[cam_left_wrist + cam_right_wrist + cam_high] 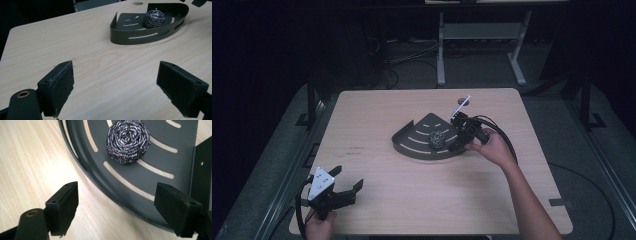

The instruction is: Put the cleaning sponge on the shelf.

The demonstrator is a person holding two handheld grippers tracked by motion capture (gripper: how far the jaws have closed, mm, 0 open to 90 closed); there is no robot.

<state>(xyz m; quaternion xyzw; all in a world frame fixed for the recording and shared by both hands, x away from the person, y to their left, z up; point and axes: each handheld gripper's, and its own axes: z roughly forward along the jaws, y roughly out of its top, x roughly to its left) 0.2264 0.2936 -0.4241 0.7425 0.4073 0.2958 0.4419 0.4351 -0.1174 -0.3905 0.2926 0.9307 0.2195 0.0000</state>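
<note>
Your left gripper point(343, 186): you hold it low at the near left corner of the light wooden table point(377, 200). Its jaws are wide apart and hold nothing. Only bare wood lies between them.

Your right gripper point(116, 210): you hold it over the near edge of the dark grey metal corner tray with long slots point(140, 176). Its jaws are wide apart too, with nothing in them. The left jaw hangs over the wood just outside the tray's curved rim. The right jaw hangs over the tray's floor.

The scrubber: the round ball of shiny steel wool point(128, 142) sits on the tray floor, just past your right jaws and a little toward the right one. Nothing touches it.

From your left jaws: the tray and the ball are well ahead and off to the right.

What looks done: nobody told us the job, so this is a guess. The ball is in the tray, so putting it there may be finished.

What may be left: if the ball must come out, you have not grabbed it yet. You would need to reach forward and close on it.
</note>
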